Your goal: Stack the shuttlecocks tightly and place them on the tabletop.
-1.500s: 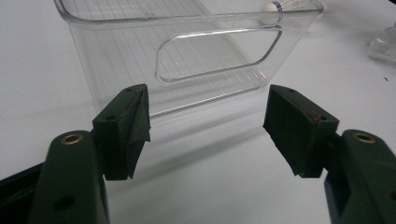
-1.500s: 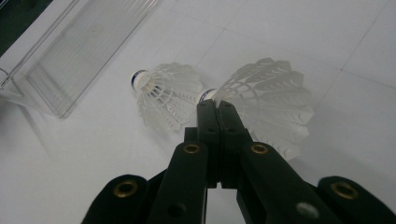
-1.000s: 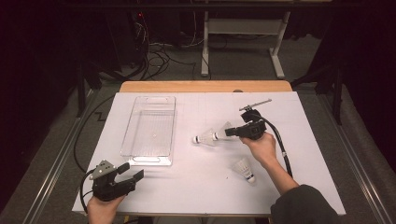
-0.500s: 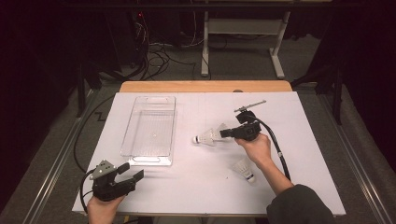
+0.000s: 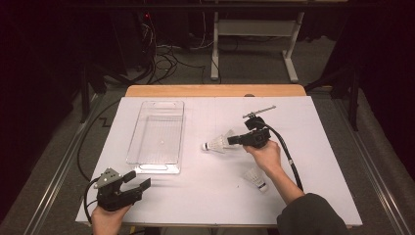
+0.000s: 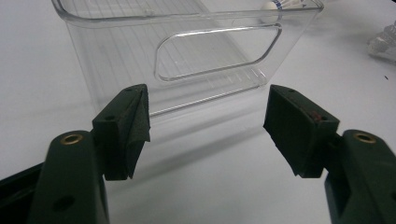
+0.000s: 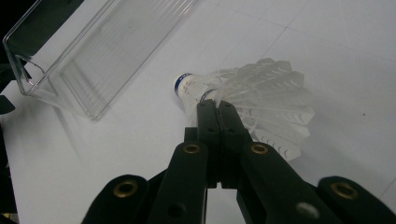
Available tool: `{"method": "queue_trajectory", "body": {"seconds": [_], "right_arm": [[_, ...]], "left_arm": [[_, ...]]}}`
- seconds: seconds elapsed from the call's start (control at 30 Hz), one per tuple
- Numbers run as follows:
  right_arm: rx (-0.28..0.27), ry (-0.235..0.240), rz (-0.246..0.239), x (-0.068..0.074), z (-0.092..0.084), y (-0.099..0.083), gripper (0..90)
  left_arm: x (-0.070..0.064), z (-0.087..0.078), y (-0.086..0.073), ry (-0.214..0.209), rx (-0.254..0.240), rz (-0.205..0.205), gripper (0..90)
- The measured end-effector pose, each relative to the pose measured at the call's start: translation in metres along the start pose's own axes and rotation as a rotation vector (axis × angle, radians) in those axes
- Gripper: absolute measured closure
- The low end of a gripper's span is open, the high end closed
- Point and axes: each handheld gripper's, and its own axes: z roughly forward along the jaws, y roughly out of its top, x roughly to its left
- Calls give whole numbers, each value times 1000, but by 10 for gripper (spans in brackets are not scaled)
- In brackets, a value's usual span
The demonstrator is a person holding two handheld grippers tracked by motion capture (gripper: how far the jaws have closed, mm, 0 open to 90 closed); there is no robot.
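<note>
Gripping a shuttlecock (image 5: 219,144) by its feather skirt, the right gripper (image 5: 234,141) has its jaws clenched together on the feathers; in the right gripper view the two pads meet with the skirt pinched between their tips, the cork (image 7: 184,85) projecting just beyond the tips and to their left, and the rest of the skirt fanning out to their right. The shuttlecock sits above the white table (image 5: 205,196), with the gripper pointing toward the bin (image 5: 157,137), which lies farther out past the jaw tips and apart from the cork. The left gripper (image 5: 140,182) has its jaws released and spread wide, with nothing between the pads. In the left gripper view the bin's handle end (image 6: 219,51) stands just ahead of the open jaws, roughly centred between them and not touching them. A second shuttlecock (image 5: 255,178) lies on the table behind the right gripper, beside the person's right hand (image 5: 266,157).
</note>
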Motion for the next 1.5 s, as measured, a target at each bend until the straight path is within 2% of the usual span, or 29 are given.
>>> {"method": "queue_trajectory", "body": {"seconds": [0.63,0.73,1.2,1.5], "right_arm": [[-3,17,0,1,10,1,900],[16,-5,1,1,10,0,900],[51,-53,-7,-1,13,-4,900],[59,-55,-9,1,18,-5,900]], "left_arm": [[0,1,0,0,2,3,321],[-1,0,0,1,2,3,321],[-1,1,0,0,3,3,321],[-1,1,0,-1,4,4,321]]}}
